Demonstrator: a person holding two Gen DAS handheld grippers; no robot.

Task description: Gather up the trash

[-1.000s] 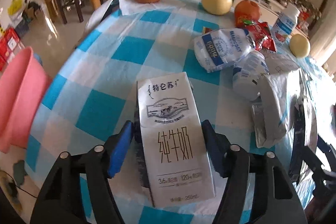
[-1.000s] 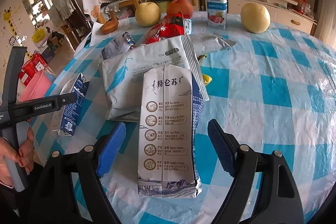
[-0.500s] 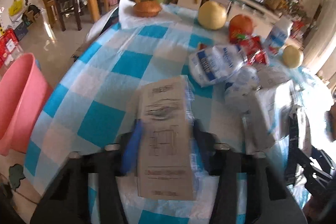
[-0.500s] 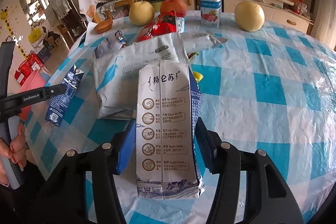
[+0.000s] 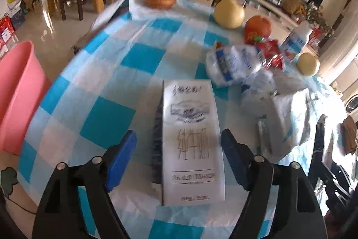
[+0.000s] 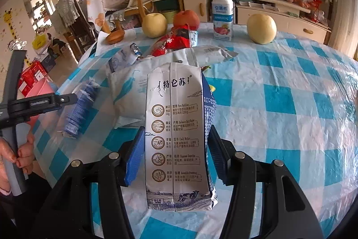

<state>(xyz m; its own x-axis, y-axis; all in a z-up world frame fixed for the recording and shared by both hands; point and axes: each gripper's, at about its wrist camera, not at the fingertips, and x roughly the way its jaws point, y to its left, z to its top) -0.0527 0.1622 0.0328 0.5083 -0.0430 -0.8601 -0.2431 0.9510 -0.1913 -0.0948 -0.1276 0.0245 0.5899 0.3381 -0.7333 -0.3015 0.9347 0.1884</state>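
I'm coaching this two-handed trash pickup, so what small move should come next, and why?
Probably close the left gripper again on its milk carton. Its jaws have just been opening and now stand clear of both sides, with the carton lying on the table between them. The right gripper already pinches the other carton, and the pink bin waits beside the table.

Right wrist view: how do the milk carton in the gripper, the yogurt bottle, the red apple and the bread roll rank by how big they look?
1. milk carton, much nearest the camera
2. yogurt bottle
3. red apple
4. bread roll
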